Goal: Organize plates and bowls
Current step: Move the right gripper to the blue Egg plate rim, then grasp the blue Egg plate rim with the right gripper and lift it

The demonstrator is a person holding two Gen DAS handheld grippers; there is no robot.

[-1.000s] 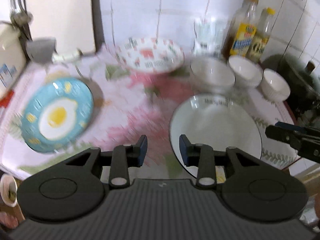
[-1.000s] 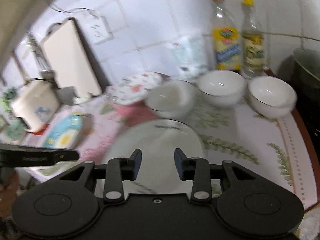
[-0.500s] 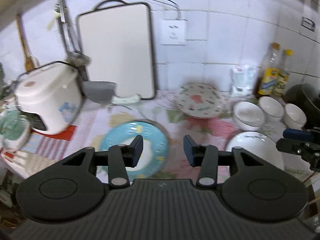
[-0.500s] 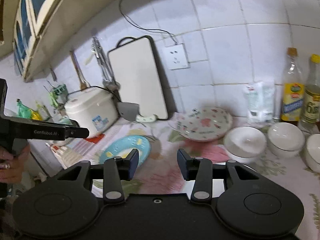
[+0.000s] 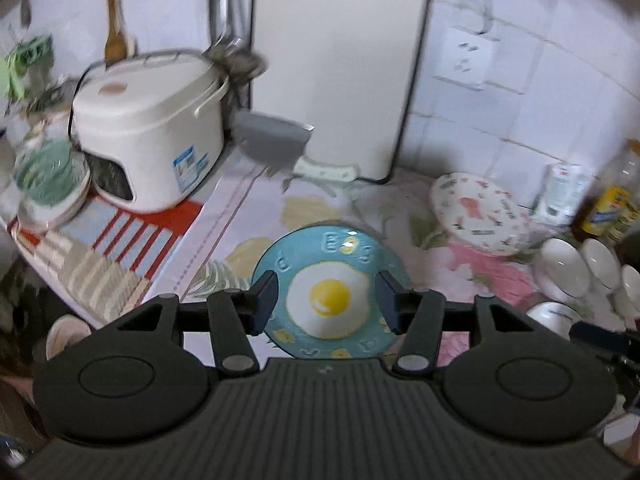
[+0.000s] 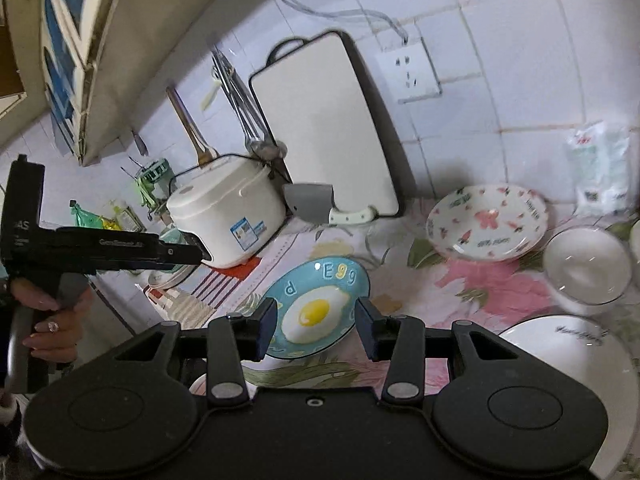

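Our left gripper (image 5: 326,294) hangs w/ jaws apart, just been widening, nothing between; the egg plate (image 5: 352,248) lies flat below, framed by them. Right gripper (image 6: 316,324) likewise spread, empty, above same plate. Floral plate (image 6: 486,222) sits beyond it, toward the wall.

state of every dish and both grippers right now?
Blue round plate with fried-egg print: flat on the floral cloth, empty, not gripped.
White plate with pink floral print: tilted, far edge raised, empty.
Large white plate with black script: flat, empty.
White ceramic bowl: upright, empty.
Left gripper: open, jaws have just been opening, nothing between them.
Right gripper: open, jaws have just been opening slightly, nothing held.
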